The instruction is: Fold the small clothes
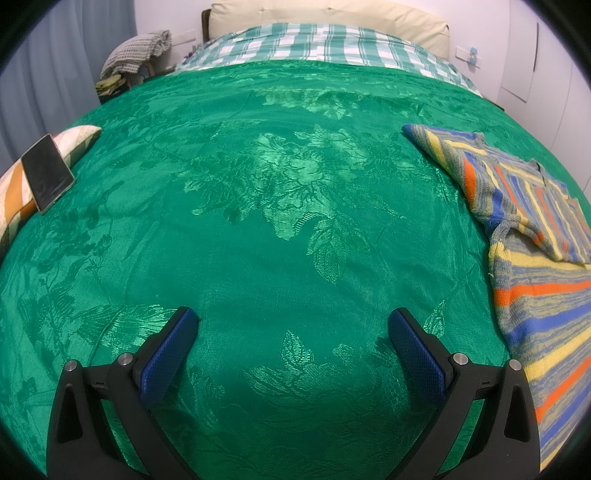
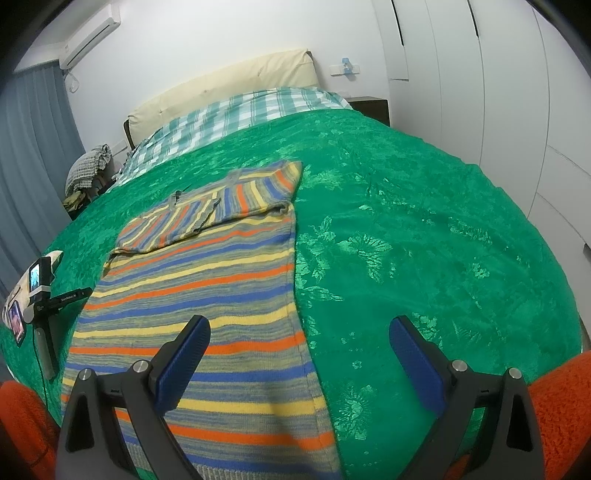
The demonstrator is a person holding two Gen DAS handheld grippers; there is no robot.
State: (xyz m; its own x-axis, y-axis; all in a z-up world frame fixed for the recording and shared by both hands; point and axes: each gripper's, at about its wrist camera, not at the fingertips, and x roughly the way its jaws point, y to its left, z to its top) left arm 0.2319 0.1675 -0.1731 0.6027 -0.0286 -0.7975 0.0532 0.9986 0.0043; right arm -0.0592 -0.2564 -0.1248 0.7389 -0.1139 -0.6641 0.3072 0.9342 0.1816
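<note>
A striped knitted sweater (image 2: 207, 295) in blue, yellow, orange and grey lies flat on the green bedspread (image 2: 424, 240), its sleeves folded across the top part. In the left wrist view the sweater (image 1: 535, 258) lies at the right edge. My right gripper (image 2: 299, 332) is open and empty, hovering over the sweater's lower right edge. My left gripper (image 1: 293, 325) is open and empty over bare bedspread (image 1: 258, 203), left of the sweater. It also shows in the right wrist view (image 2: 48, 295) at far left.
A phone (image 1: 46, 171) leans on a striped cushion (image 1: 70, 144) at the bed's left edge. A checked sheet (image 1: 314, 44) and cream headboard (image 1: 332, 14) lie at the far end. Wardrobe doors (image 2: 498, 92) stand on the right. Orange fabric (image 2: 561, 406) shows at the near corners.
</note>
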